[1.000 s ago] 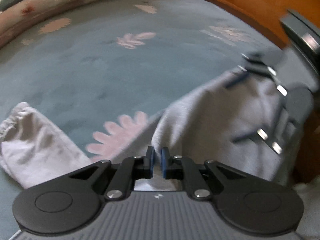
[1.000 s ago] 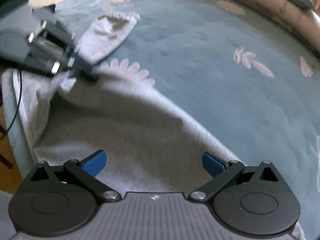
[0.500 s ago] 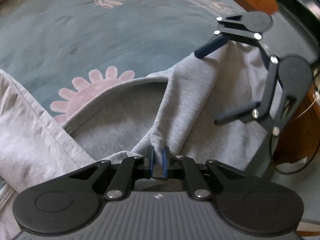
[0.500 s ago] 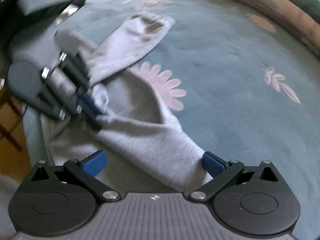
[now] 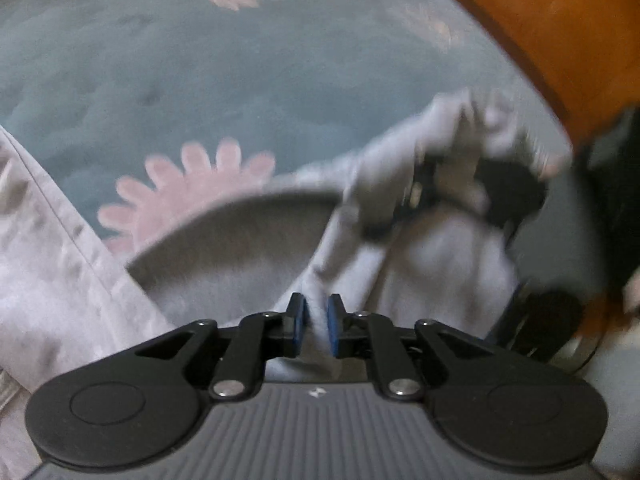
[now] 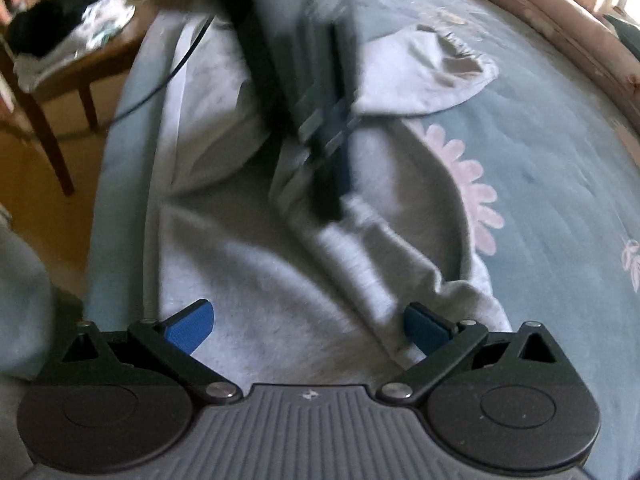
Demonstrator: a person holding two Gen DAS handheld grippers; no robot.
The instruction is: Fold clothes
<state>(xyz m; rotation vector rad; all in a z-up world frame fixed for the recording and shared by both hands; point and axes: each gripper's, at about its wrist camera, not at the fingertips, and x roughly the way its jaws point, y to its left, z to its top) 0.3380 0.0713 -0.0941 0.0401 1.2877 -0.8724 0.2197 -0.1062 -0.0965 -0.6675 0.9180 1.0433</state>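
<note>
Pinching a fold of the grey sweatshirt (image 5: 432, 264) in my left gripper (image 5: 316, 330), I have my right gripper (image 6: 308, 322) spread wide over the cloth near its edge, gripping nothing. The sweatshirt lies rumpled on the bed (image 5: 200, 80), one sleeve (image 6: 432, 76) flung out. I judge the right should clamp the loose edge before I pull the fabric flat.

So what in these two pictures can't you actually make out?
- Right gripper, left wrist view: motion blur smears it; its grip on the grey garment is unreadable there.
- Left gripper, right wrist view: blurred; its fingertips are indistinct.
- Garment's type: bunched, cut off by both views' lower edges and the gripper bodies.
- Pile on the wooden chair, right wrist view: too small and blurred to identify.
</note>
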